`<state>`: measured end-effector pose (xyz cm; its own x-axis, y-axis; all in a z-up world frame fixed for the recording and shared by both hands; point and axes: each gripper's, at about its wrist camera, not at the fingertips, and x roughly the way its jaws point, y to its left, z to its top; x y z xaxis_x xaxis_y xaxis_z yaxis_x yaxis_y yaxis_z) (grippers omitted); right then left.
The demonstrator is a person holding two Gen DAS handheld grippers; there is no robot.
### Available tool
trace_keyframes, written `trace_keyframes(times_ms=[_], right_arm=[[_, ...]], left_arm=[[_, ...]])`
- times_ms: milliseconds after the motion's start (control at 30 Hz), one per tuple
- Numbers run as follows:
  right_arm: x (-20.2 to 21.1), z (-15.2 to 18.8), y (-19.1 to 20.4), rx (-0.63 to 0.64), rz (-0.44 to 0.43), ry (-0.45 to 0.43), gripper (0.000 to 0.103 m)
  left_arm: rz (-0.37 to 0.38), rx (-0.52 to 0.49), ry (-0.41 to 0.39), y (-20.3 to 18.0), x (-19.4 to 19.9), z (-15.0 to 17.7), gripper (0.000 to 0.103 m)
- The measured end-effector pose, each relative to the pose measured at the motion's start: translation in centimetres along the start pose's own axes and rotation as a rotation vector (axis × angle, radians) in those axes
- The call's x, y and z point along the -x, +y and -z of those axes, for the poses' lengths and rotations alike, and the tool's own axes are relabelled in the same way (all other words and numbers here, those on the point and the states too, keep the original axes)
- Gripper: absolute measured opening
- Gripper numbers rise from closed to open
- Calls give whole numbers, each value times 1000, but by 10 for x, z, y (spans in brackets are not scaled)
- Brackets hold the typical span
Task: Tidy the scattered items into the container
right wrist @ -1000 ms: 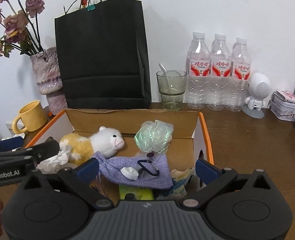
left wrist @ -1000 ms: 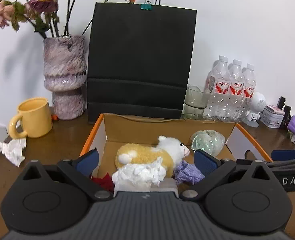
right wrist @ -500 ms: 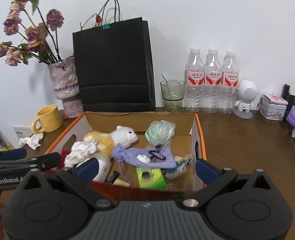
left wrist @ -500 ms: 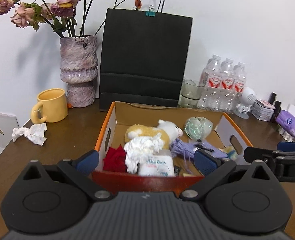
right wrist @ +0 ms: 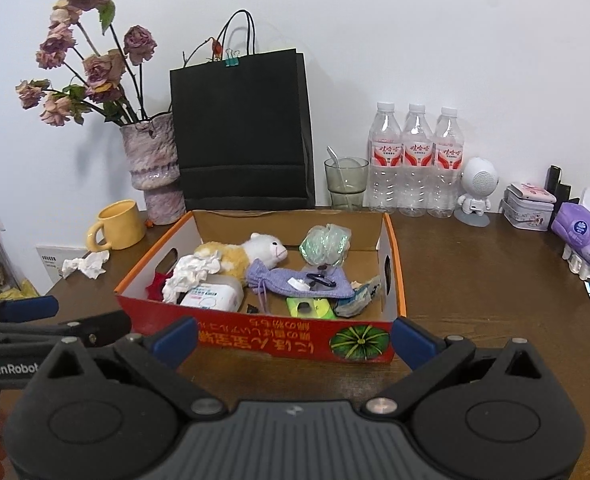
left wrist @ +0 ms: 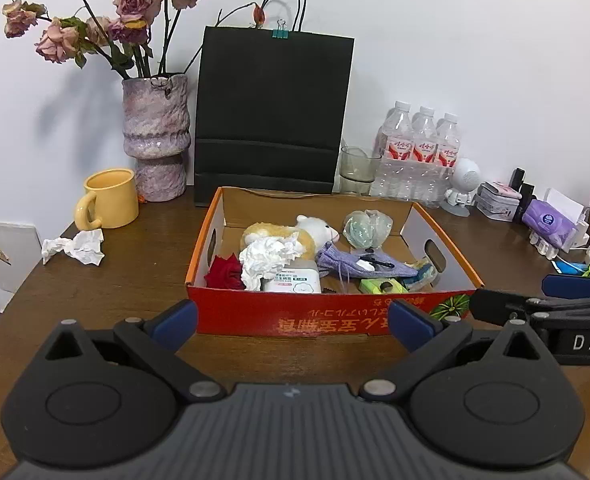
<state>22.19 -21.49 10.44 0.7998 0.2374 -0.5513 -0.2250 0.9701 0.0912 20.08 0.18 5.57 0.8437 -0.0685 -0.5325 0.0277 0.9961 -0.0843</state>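
Tidying looks nearly finished: the cardboard box (left wrist: 331,316) in the middle of the table (left wrist: 135,280) holds a plush toy (left wrist: 295,236), a wad of tissue (left wrist: 267,258), a red rose (left wrist: 225,274) and a purple pouch (left wrist: 347,262). One crumpled tissue (left wrist: 75,246) lies on the far left, near the yellow mug (left wrist: 109,198). Both the left gripper (left wrist: 291,322) and the right gripper (right wrist: 293,334) hang in front of the box, jaws spread wide and empty. Next, I judge, the left one must reach left for that tissue

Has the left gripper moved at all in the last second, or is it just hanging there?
Yes. The left gripper has drawn back and up from the cardboard box: its fingertips were over the box's contents, and now the whole box lies beyond them.
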Motion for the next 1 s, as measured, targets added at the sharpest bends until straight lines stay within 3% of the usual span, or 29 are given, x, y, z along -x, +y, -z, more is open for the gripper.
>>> trace_keyframes(times_ms=[1000], right_arm=[[18,16,4,0,-7,1,103]], left_arm=[[-24,-3,13,-4,18,11,103]])
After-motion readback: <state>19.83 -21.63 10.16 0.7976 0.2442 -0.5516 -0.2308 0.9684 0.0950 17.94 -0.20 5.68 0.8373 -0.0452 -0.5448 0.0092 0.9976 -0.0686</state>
